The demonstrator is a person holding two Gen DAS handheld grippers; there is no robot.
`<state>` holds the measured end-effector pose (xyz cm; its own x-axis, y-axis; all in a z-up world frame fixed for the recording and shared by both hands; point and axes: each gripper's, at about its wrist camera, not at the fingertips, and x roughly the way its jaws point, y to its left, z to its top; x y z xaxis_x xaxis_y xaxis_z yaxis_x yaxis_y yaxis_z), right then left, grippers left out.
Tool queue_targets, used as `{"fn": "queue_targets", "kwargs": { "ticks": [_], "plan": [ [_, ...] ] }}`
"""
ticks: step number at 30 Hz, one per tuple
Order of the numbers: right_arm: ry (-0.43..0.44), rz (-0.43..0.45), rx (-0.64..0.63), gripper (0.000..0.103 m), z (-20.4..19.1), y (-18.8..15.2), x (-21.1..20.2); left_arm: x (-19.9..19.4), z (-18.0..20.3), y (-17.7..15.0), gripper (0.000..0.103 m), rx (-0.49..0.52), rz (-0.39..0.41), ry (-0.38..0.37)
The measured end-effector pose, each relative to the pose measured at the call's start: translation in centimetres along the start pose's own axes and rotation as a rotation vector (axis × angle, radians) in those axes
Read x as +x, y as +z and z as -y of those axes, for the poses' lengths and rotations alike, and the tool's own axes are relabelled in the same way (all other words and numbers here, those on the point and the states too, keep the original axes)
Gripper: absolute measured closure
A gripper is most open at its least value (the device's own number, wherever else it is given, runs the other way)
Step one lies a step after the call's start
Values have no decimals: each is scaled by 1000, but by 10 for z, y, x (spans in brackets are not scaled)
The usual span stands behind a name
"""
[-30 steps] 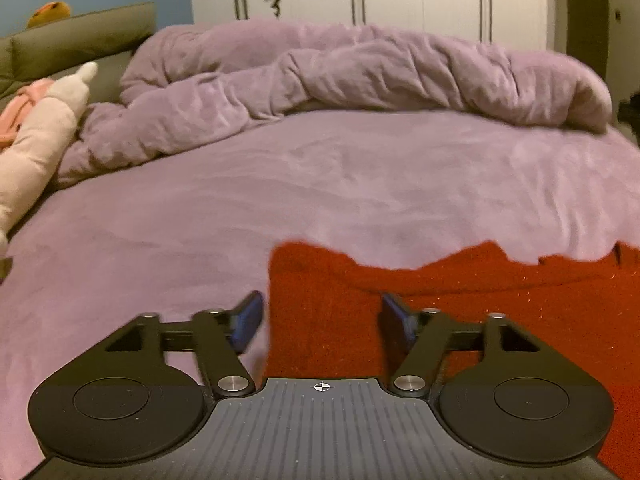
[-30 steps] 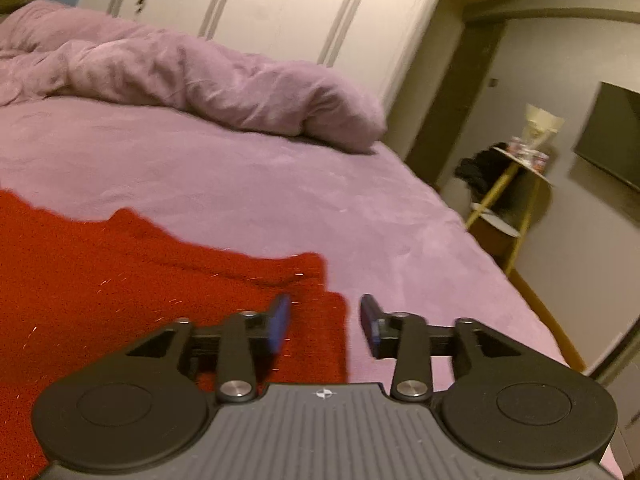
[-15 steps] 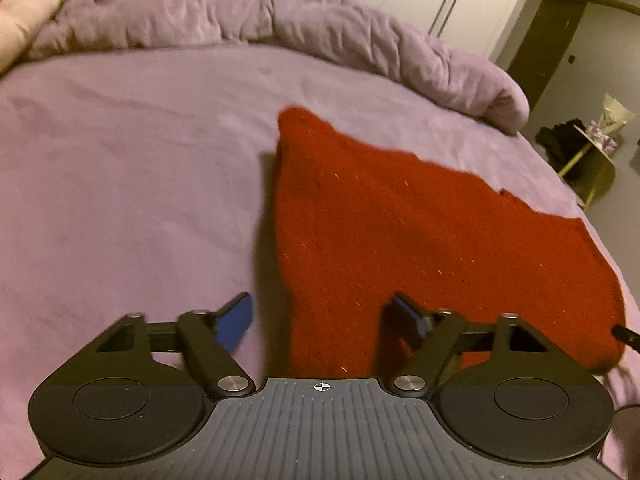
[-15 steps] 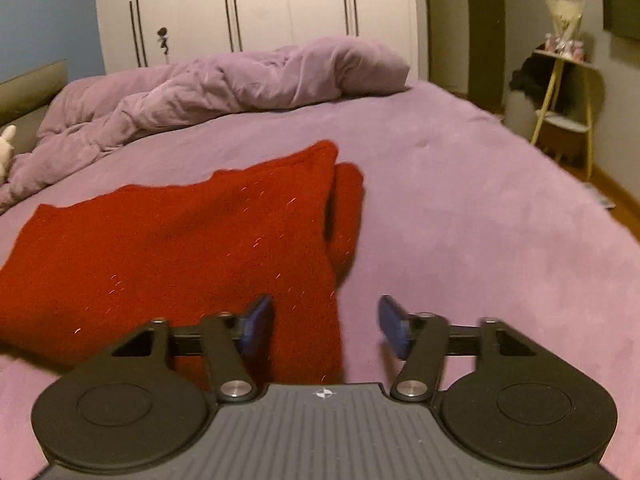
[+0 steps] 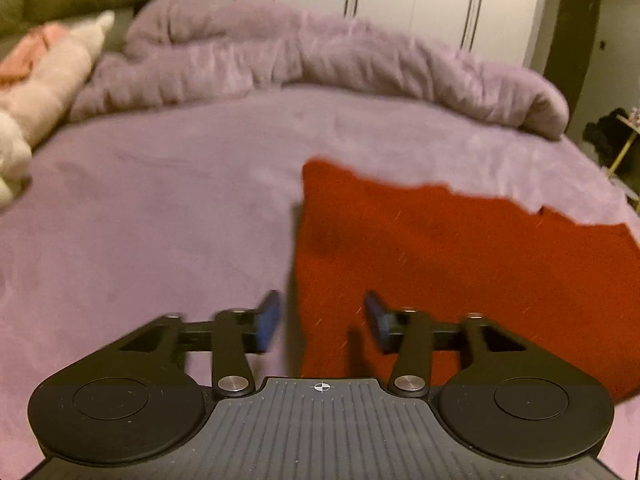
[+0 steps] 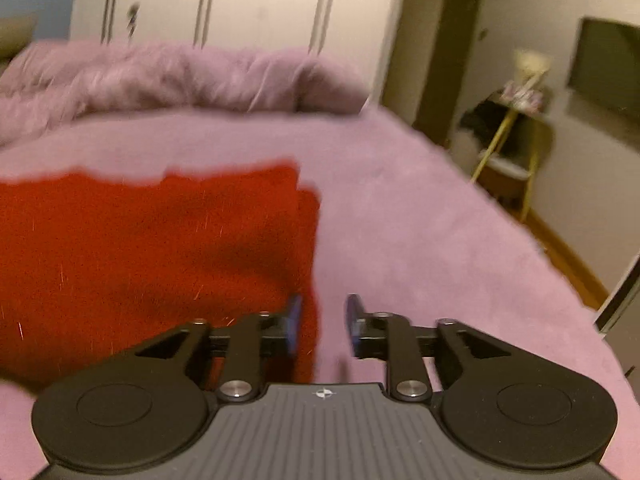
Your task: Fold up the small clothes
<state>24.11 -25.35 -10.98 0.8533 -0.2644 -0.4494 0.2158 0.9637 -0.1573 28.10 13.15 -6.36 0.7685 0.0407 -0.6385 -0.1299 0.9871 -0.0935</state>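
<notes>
Where bedsheet spreads, red knit, no txt legible

A lilac bed filled the room, white wardrobes at twelve o'clock, a yellow side table at two.

Red knit garment lying flat on the lilac bed sheet.

It is a deep red, fuzzy knit flecked with tiny pale fibres, spread out in one broad, roughly rectangular slab. In the left wrist view it fills the area from 6 to 3 o'clock, its left edge straight, its far edge ragged. In the right wrist view it spans 8 to 11 o'clock, with a second layer peeping out along its right edge.
</notes>
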Motion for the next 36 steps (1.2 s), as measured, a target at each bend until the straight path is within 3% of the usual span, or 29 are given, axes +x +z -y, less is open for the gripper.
{"fn": "queue_targets", "kwargs": {
  "ticks": [2, 4, 6, 9, 13, 16, 18, 19, 22, 24, 28, 29, 31, 32, 34, 36],
  "plan": [
    [72, 67, -17, 75, -20, 9, -5, -2, 17, 7, 22, 12, 44, -47],
    [245, 71, -48, 75, -52, 15, -1, 4, 38, 11, 16, 17, 63, -90],
    [366, 98, -139, 75, -89, 15, 3, 24, 63, 13, 15, 34, 49, -138],
    [473, 91, -273, 77, -138, 9, 18, 63, 90, 8, 15, 86, 30, -95],
    [332, 133, -362, 77, -131, 5, 57, 94, 94, 3, 10, 144, 79, -15],
    [135, 110, -203, 73, -70, 17, 97, 105, 72, 6, 6, 26, 68, -20],
    [71, 95, -52, 47, -25, 20, 111, 113, 55, 6, 5, -62, 59, -37],
    [30, 70, -26, 46, -16, 20, 116, 114, 51, 5, 4, -84, 61, -38],
    [44, 29, 28, 43, -4, 21, 111, 109, 58, 9, 4, -55, 36, -11],
    [57, 68, -8, 44, -15, 26, 94, 98, 62, 14, 4, -27, 7, -38],
    [162, 132, -52, 48, -50, 45, 73, 81, 68, 29, 4, -32, 35, -98],
    [189, 122, -67, 52, -61, 51, 74, 84, 73, 35, 3, -20, 37, -91],
    [229, 84, -113, 74, -82, 60, 83, 98, 81, 43, 3, 19, -4, -74],
    [228, 50, -144, 78, -93, 64, 96, 109, 85, 45, 3, 40, -40, -59],
    [197, -14, -184, 80, -107, 68, 123, 133, 88, 47, 0, 64, -94, 13],
    [142, -56, -184, 82, -105, 64, 149, 145, 86, 47, 0, 63, -83, 10]
  ]
}}
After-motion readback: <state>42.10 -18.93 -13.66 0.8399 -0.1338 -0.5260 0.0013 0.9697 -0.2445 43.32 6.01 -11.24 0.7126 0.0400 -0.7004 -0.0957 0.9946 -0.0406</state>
